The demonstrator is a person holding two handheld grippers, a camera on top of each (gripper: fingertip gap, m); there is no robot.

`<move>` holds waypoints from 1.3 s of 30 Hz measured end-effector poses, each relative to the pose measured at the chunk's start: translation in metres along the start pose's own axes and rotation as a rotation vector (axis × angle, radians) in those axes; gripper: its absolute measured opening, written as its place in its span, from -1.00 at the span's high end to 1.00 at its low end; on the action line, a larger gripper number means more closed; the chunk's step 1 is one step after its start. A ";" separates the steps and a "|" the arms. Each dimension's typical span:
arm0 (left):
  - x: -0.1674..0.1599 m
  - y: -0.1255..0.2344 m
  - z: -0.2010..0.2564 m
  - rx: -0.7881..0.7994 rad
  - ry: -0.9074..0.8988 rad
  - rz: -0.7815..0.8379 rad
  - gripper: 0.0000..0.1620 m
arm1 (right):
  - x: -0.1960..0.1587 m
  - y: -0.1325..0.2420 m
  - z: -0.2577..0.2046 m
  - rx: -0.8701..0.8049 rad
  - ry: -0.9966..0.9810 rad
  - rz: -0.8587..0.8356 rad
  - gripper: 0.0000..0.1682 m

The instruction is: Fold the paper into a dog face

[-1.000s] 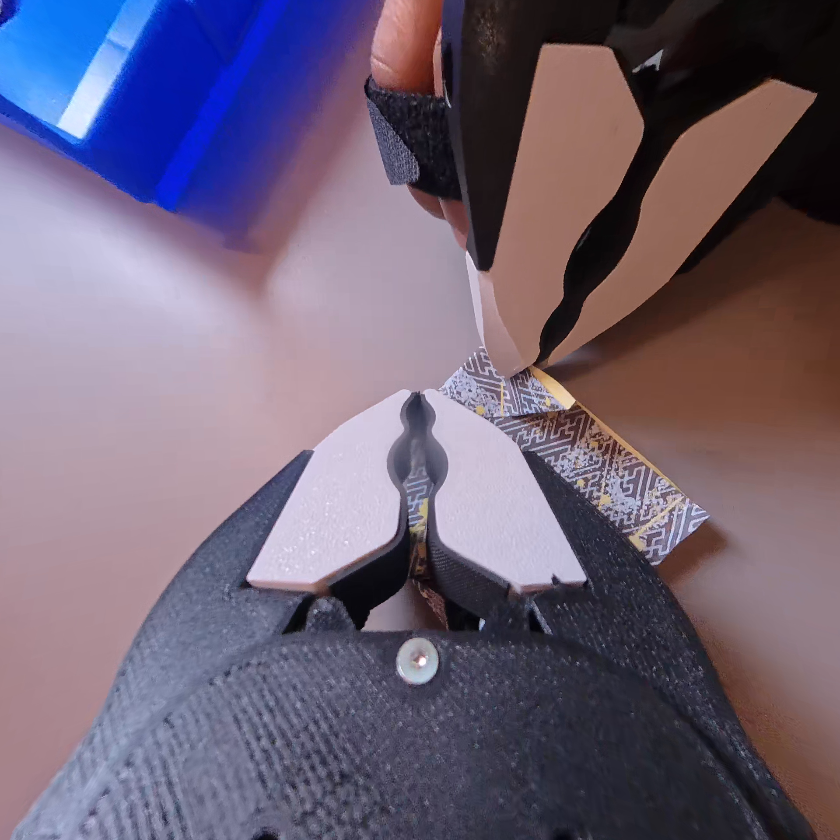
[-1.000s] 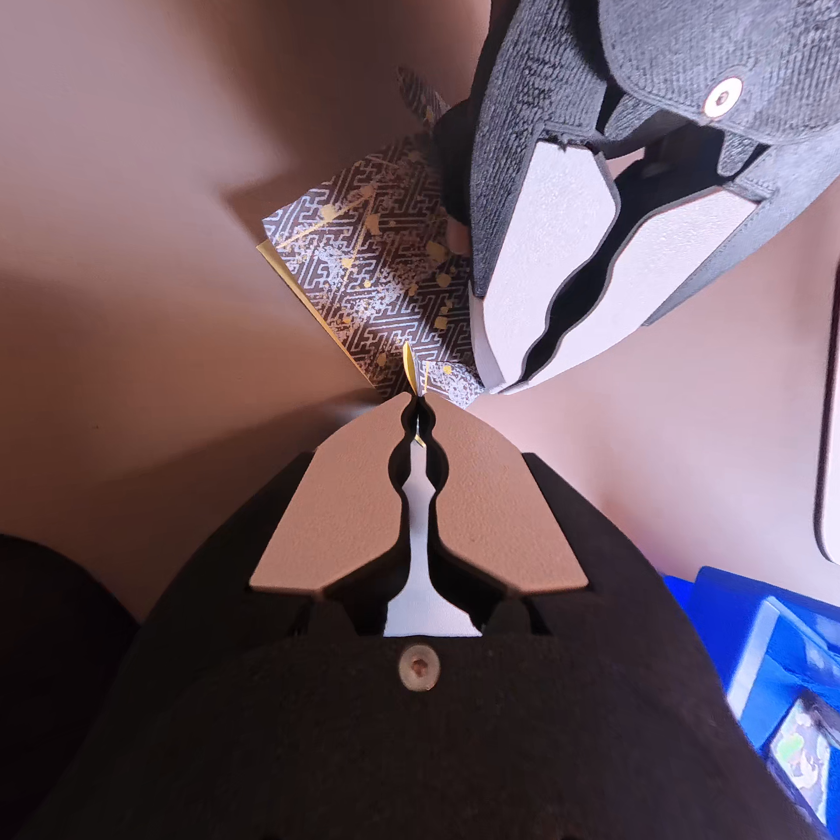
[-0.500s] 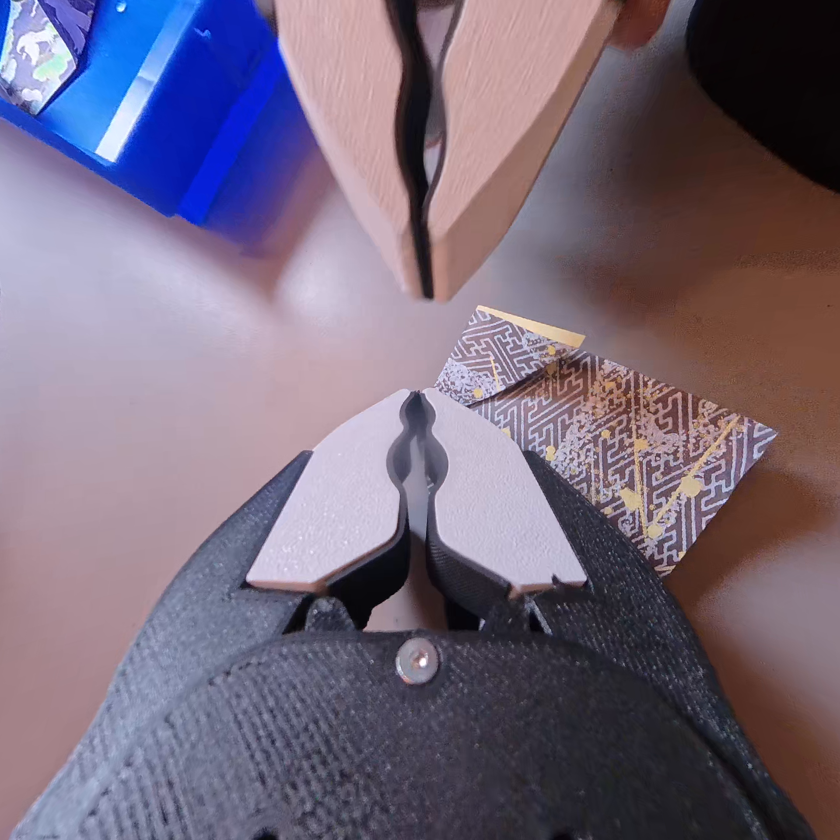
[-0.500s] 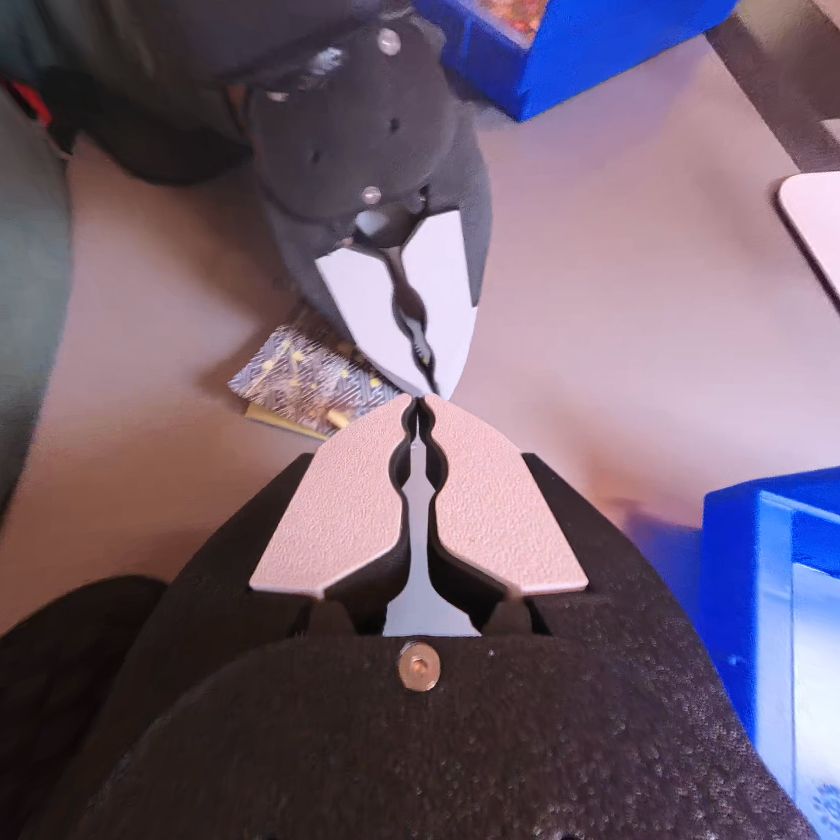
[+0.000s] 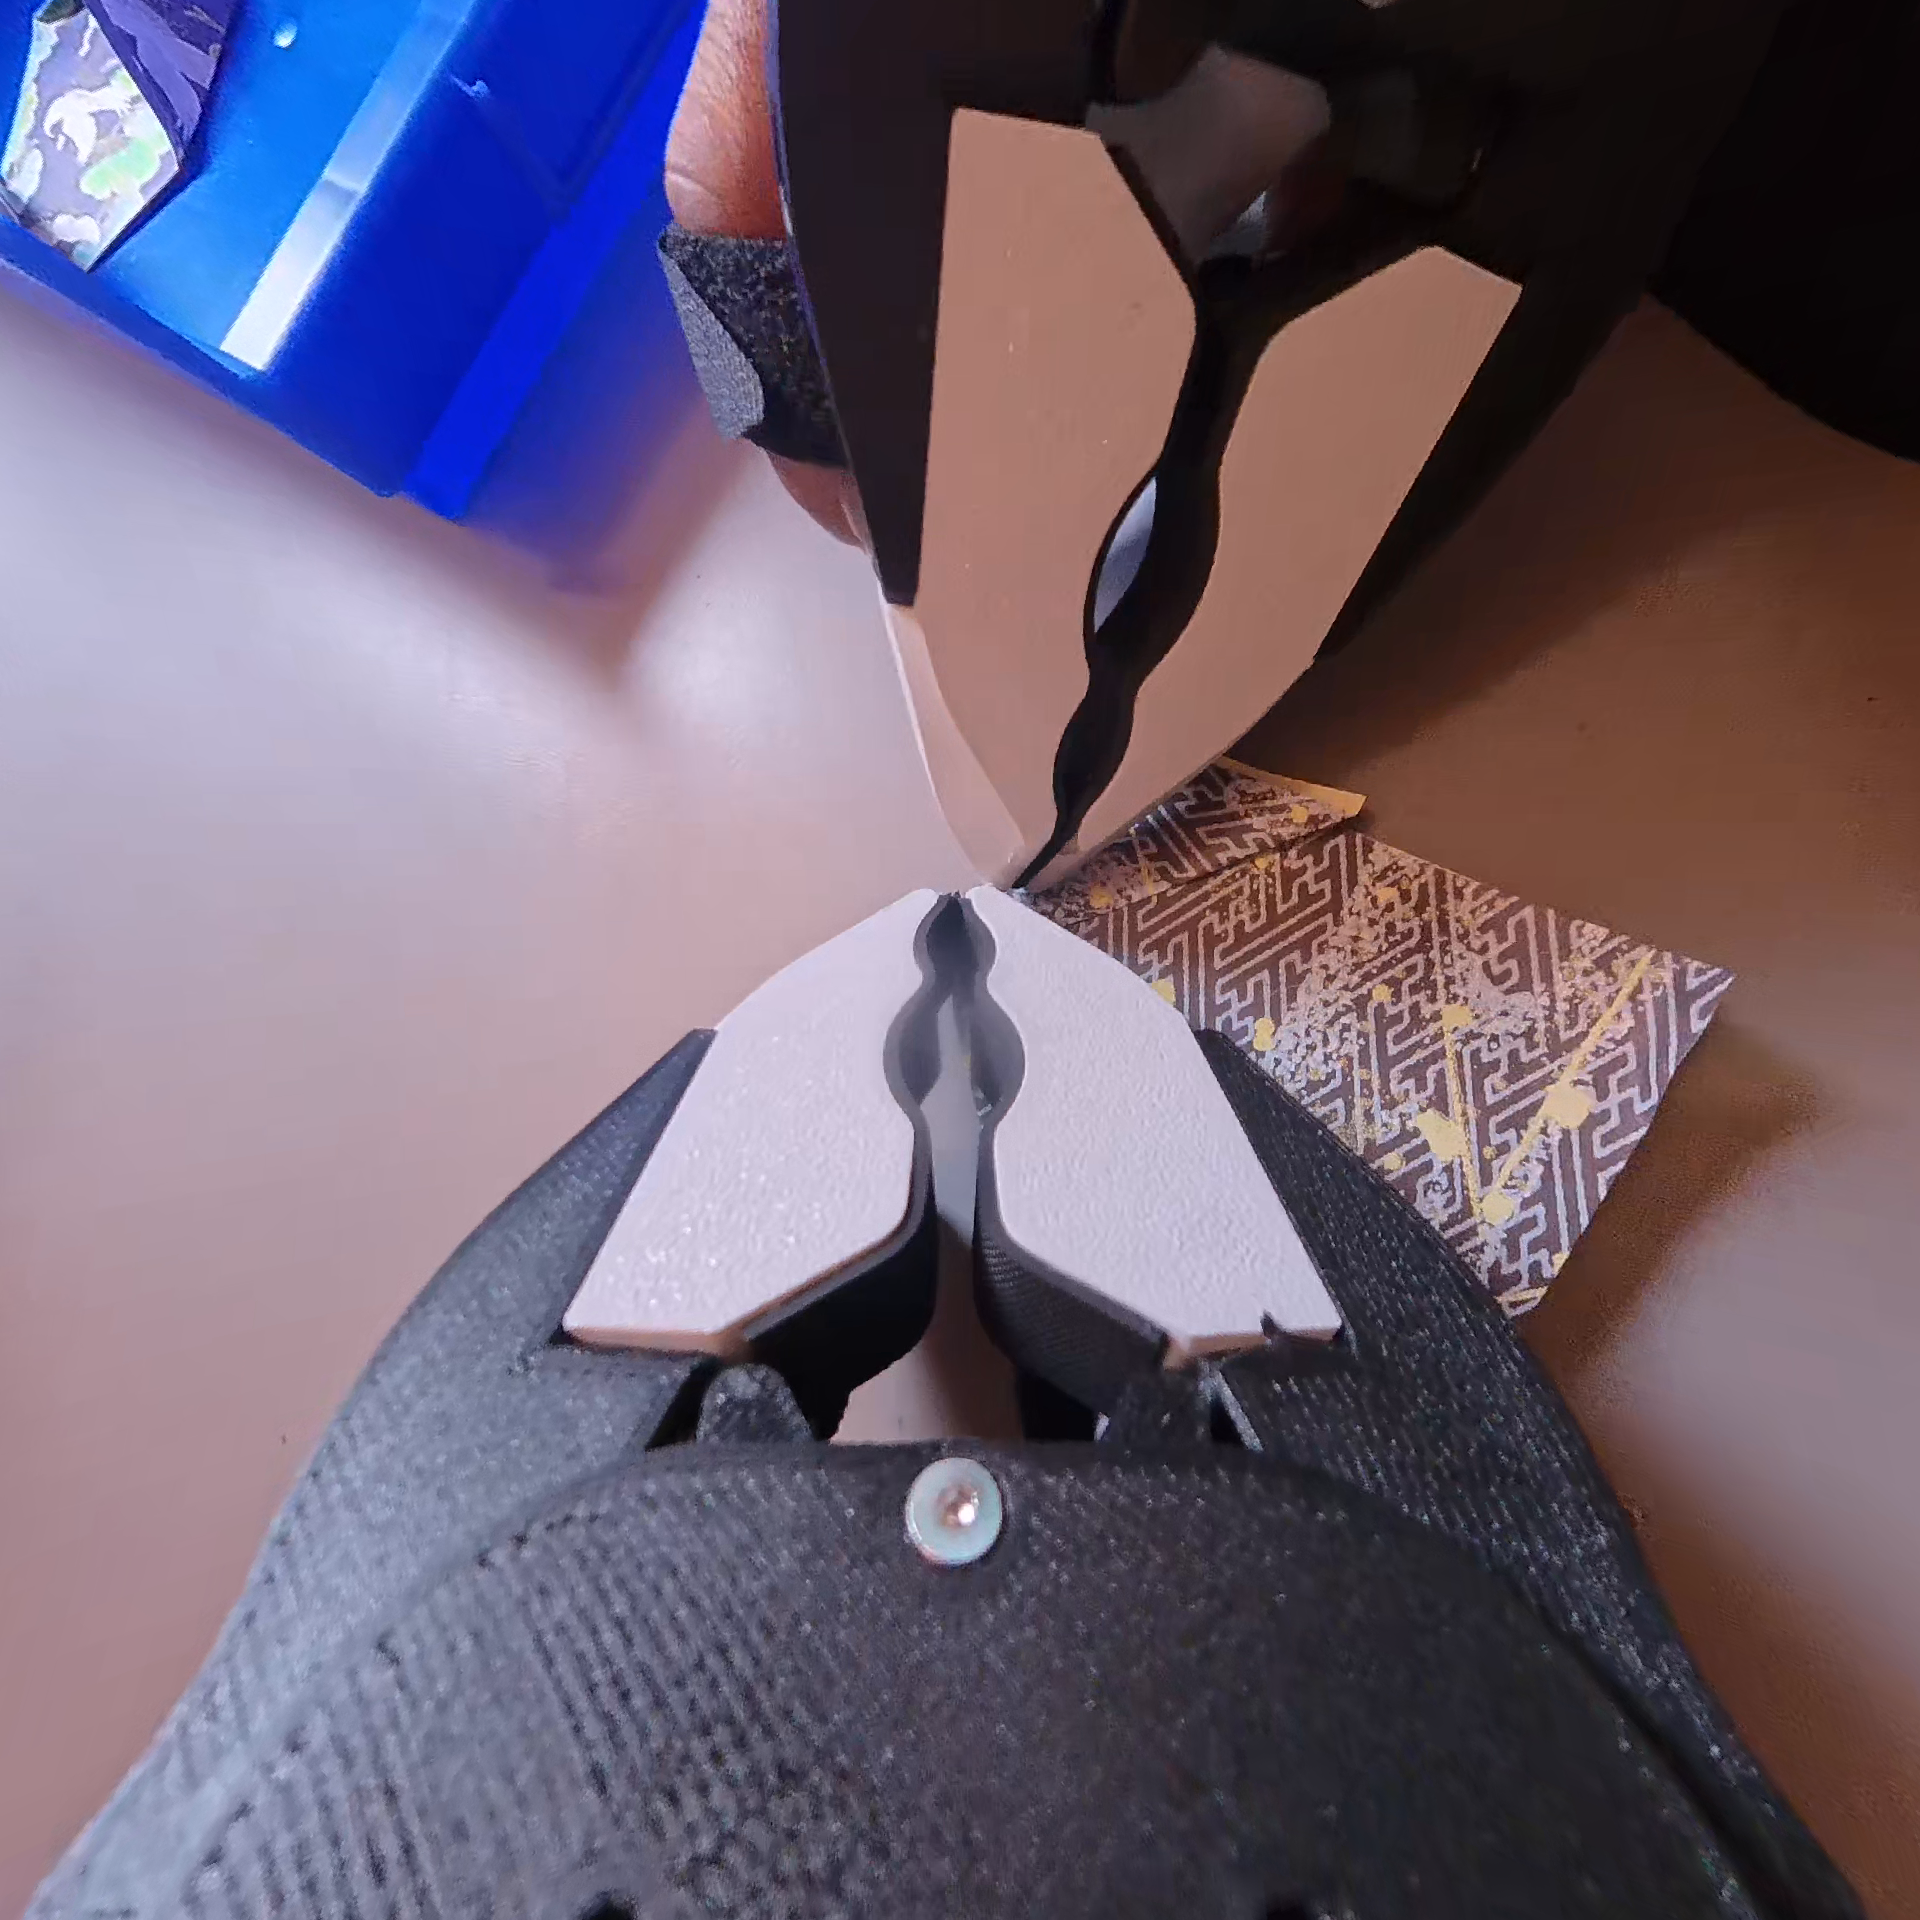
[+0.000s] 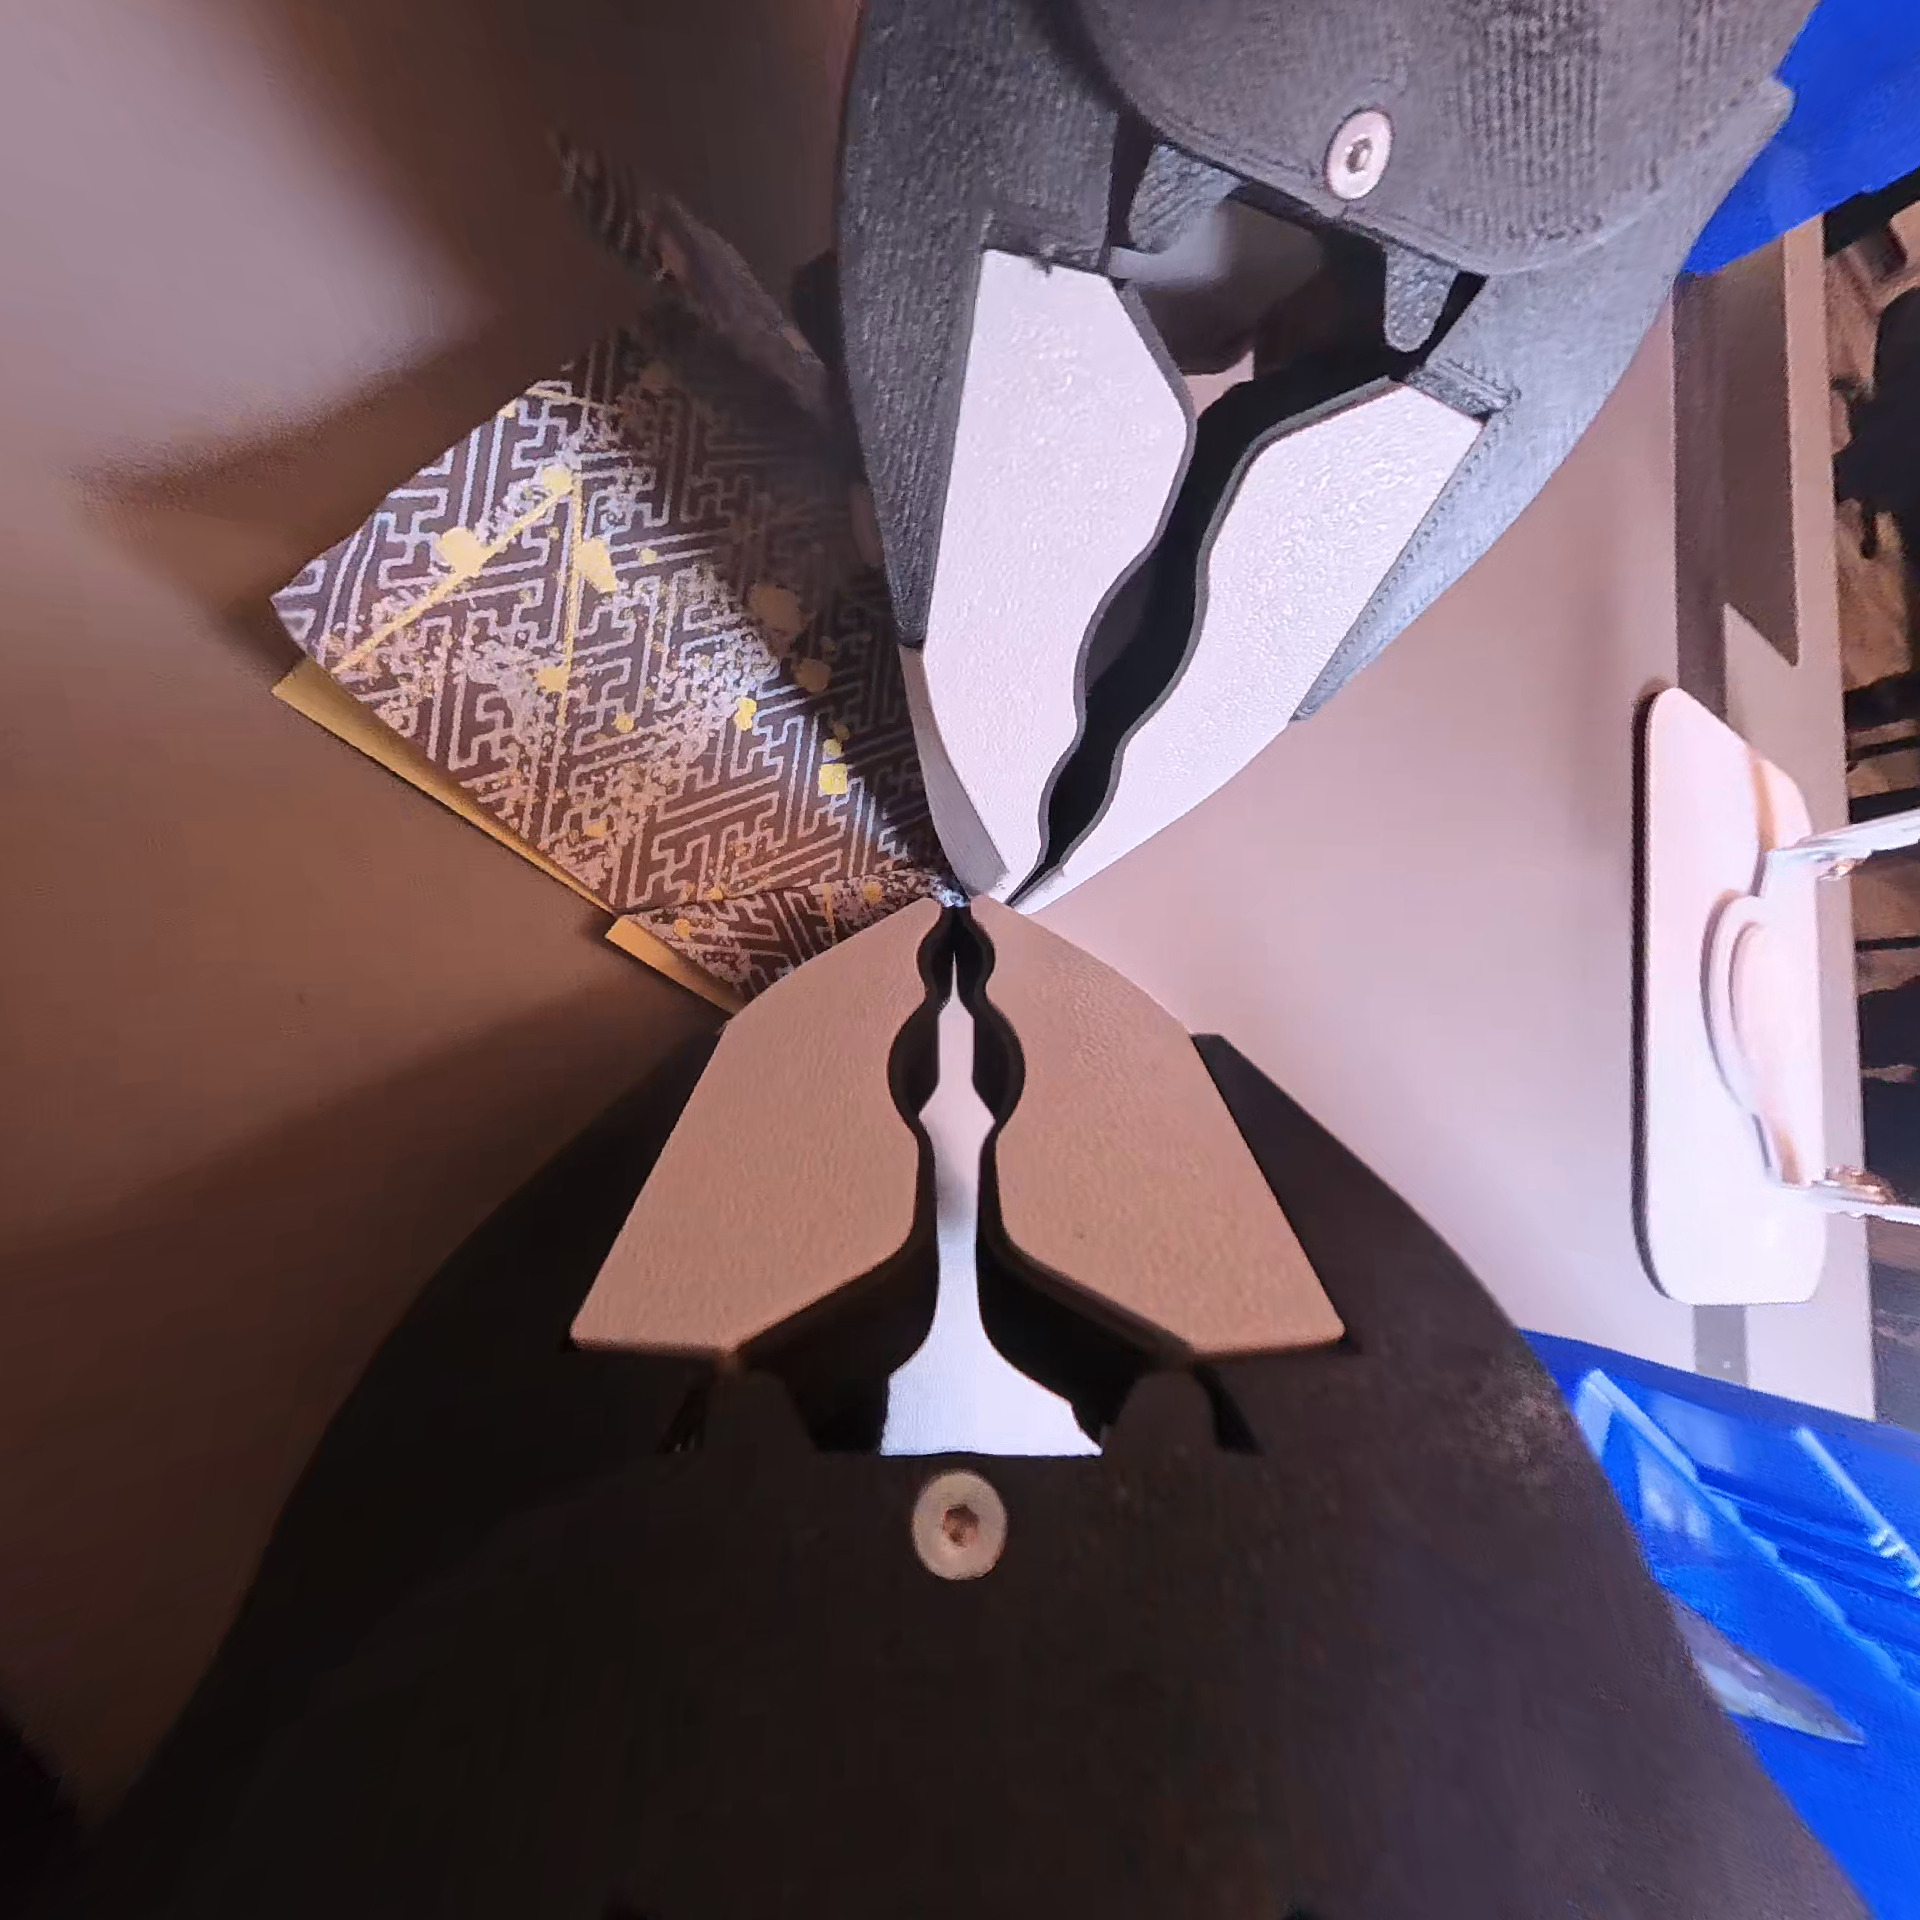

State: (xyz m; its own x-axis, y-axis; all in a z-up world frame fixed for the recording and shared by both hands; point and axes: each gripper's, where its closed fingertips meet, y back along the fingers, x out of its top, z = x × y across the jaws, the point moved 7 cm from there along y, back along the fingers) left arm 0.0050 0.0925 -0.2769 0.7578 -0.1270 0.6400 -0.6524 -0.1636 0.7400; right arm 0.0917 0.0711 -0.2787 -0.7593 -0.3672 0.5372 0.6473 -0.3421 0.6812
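Note:
The paper (image 5: 1403,1049) is a dark sheet with a white maze pattern, gold splashes and a yellow underside. It lies folded on the brown table, with a small flap (image 5: 1236,831) turned over at one corner. My left gripper (image 5: 958,902) is shut, its tips at that corner. My right gripper (image 5: 1031,878) comes down from above, shut, its tips touching the same corner. In the right wrist view the paper (image 6: 582,644) lies to the left, and my right gripper (image 6: 958,906) and left gripper (image 6: 1013,891) meet tip to tip at its corner. I cannot tell whether either one pinches paper.
A blue bin (image 5: 343,239) stands at the far left of the left wrist view with a folded coloured paper (image 5: 94,135) in it. Another blue bin (image 6: 1766,1507) and a white pad with a clear stand (image 6: 1714,1039) lie to the right in the right wrist view. My left and right fingertips are right by each other. The small flap (image 5: 1236,831) sits 4 centimeters or so from the ends of my right fingers. It turns up in the right wrist view (image 6: 746,927) as well.
One second ago the right gripper pinched the corner flap. Half a second ago it was lifted clear of the paper. Now it is back down at the corner. The left gripper has hardly moved.

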 end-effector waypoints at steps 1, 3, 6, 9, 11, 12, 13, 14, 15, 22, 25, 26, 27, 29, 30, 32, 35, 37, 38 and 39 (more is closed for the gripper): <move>0.000 0.000 0.000 0.001 -0.003 -0.001 1.00 | 0.000 0.000 0.000 -0.003 0.020 0.001 1.00; 0.000 0.000 0.000 0.002 -0.006 0.000 1.00 | 0.000 0.000 -0.001 -0.009 0.059 0.004 1.00; 0.000 0.000 0.000 0.002 -0.009 0.003 1.00 | -0.001 0.000 0.000 -0.019 0.106 0.001 1.00; -0.001 0.000 0.000 -0.003 -0.016 0.012 1.00 | -0.002 0.000 0.000 -0.018 0.123 0.004 1.00; -0.001 0.001 0.000 -0.006 -0.035 0.012 1.00 | -0.002 0.000 0.002 -0.004 0.097 0.009 1.00; -0.001 0.002 0.002 -0.012 -0.053 0.010 1.00 | -0.002 0.000 0.002 0.003 0.085 0.006 1.00; -0.002 0.003 0.003 -0.020 -0.062 0.013 1.00 | -0.002 -0.001 0.002 0.006 0.076 0.003 1.00; -0.003 0.004 0.004 -0.027 -0.065 0.020 1.00 | -0.002 -0.001 0.002 0.004 0.070 0.001 1.00; -0.004 0.005 0.004 -0.034 -0.060 0.024 1.00 | -0.002 -0.001 0.002 0.002 0.062 0.002 1.00; -0.006 0.007 0.008 -0.017 -0.097 0.024 1.00 | -0.003 -0.001 0.004 0.016 -0.058 0.003 1.00; -0.005 0.007 0.006 -0.055 -0.043 0.000 0.99 | -0.003 -0.001 0.008 0.081 -0.214 -0.023 1.00; -0.005 0.007 0.005 -0.072 -0.020 -0.009 1.00 | -0.003 -0.002 0.010 0.109 -0.266 -0.035 1.00; -0.004 0.006 0.003 -0.090 0.005 -0.020 1.00 | -0.003 -0.002 0.013 0.145 -0.327 -0.048 1.00; -0.004 0.006 0.000 -0.133 0.085 -0.039 0.99 | -0.005 -0.004 0.018 0.228 -0.456 -0.066 1.00; -0.004 0.006 -0.001 -0.150 0.121 -0.041 0.99 | -0.005 -0.004 0.020 0.259 -0.490 -0.070 1.00; -0.004 0.006 0.000 -0.142 0.138 -0.047 0.99 | -0.006 -0.005 0.021 0.280 -0.505 -0.074 1.00; -0.002 0.006 0.001 -0.117 0.129 -0.072 0.99 | -0.006 -0.005 0.022 0.292 -0.519 -0.077 1.00; -0.002 0.006 0.001 -0.127 0.139 -0.086 0.98 | -0.008 -0.004 0.022 0.299 -0.534 -0.068 1.00; -0.001 0.006 0.000 -0.128 0.138 -0.091 0.98 | -0.010 -0.003 0.022 0.301 -0.542 -0.064 1.00; -0.001 0.006 0.001 -0.126 0.136 -0.090 0.99 | -0.011 -0.001 0.022 0.302 -0.545 -0.061 1.00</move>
State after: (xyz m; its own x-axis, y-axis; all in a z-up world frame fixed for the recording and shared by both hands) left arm 0.0003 0.0911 -0.2736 0.8105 0.0168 0.5854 -0.5844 -0.0433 0.8103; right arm 0.0979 0.0946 -0.2748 -0.7709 0.1664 0.6148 0.6145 -0.0593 0.7867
